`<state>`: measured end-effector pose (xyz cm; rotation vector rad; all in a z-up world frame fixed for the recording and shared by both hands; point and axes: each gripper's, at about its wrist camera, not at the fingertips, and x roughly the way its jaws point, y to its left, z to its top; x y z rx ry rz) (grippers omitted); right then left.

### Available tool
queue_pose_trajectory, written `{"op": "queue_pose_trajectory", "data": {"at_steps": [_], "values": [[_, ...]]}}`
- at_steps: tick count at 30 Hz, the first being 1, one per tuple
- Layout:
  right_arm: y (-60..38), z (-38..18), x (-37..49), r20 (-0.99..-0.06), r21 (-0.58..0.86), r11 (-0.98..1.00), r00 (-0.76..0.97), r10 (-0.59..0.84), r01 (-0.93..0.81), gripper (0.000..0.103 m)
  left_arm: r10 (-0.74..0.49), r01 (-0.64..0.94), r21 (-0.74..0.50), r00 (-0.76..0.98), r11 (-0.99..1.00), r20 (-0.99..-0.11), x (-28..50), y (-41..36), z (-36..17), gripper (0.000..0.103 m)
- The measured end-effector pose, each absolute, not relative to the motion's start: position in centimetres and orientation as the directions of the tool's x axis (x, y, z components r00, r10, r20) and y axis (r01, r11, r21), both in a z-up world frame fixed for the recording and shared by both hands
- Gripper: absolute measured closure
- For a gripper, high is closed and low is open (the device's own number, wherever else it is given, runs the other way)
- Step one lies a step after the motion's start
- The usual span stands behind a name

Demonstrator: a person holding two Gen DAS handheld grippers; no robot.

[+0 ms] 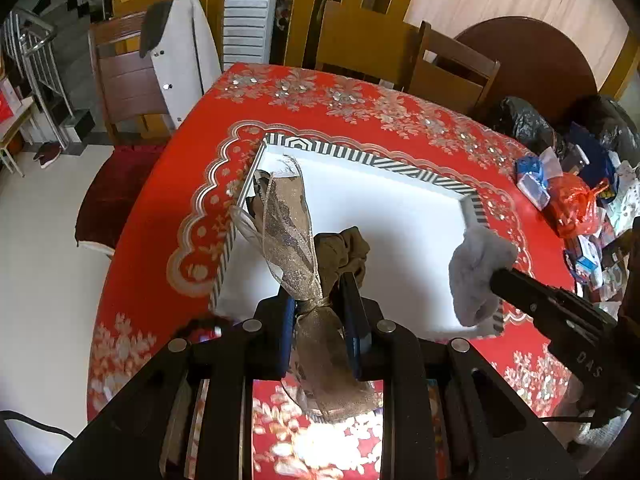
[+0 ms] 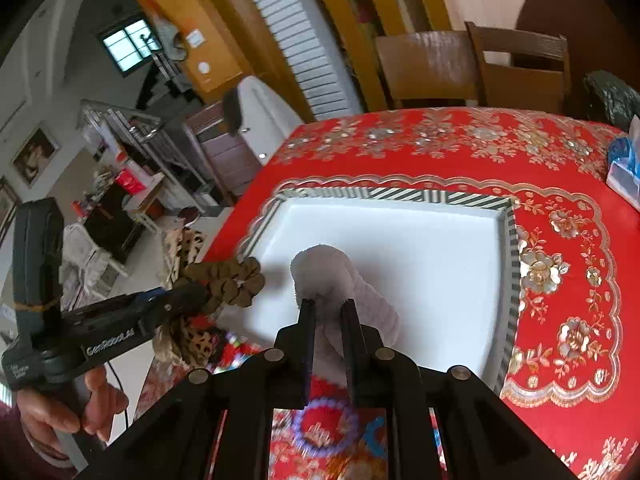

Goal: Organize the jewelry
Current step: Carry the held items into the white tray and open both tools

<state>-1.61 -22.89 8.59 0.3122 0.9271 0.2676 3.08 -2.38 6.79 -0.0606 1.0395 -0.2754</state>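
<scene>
A white tray with a black-and-white striped rim lies on the red flowered tablecloth; it also shows in the right wrist view. My left gripper is shut on a brown scrunchie with a long sheer ribbon, held above the tray's near left part; this scrunchie also shows in the right wrist view. My right gripper is shut on a fluffy grey scrunchie, held over the tray's near edge; it shows at the right of the left wrist view.
Wooden chairs stand behind the table, one with a white coat. Plastic bags and packets clutter the table's right side. A purple bead bracelet lies blurred on the cloth under my right gripper.
</scene>
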Motion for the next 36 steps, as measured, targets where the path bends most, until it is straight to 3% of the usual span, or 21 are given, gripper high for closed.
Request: {"op": "queue_pose_trajectory", "data": {"at_steps": [16,26,29,31,33,36], "values": [[-30.4,3.2,7.2,-0.854,0.244,0.951,0.507,0.118,0.189,0.091,-0.36,0.313,-0.255,0.349,0.915,-0.865,14.0,-9.2,3.1,0.083],[-30.3,0.5,9.7,-0.875,0.216,0.954,0.475,0.094,0.209,0.091,-0.318,0.325,-0.224,0.274,0.919,-0.907,17.2,-11.8,-1.0,0.08],[-30.8,0.2,9.8,-0.861,0.262,0.944,0.491,0.135,0.2,0.077,-0.303,0.321,-0.214,0.261,0.923,-0.917,17.3,-11.7,-1.8,0.066],[-30.8,0.9,9.4,-0.844,0.287,0.938,0.515,0.152,0.192,0.058,-0.293,0.316,-0.203,0.271,0.927,-0.917,17.3,-11.5,-1.8,0.058],[-30.9,1.7,8.9,-0.829,0.309,0.932,0.535,0.165,0.192,0.057,-0.297,0.319,-0.204,0.279,0.925,-0.913,17.1,-11.4,-1.6,0.05],[-31.1,2.8,7.8,-0.813,0.346,0.917,0.551,0.188,0.197,0.057,-0.299,0.324,-0.201,0.29,0.924,-0.909,16.8,-11.2,-1.0,0.049]]}}
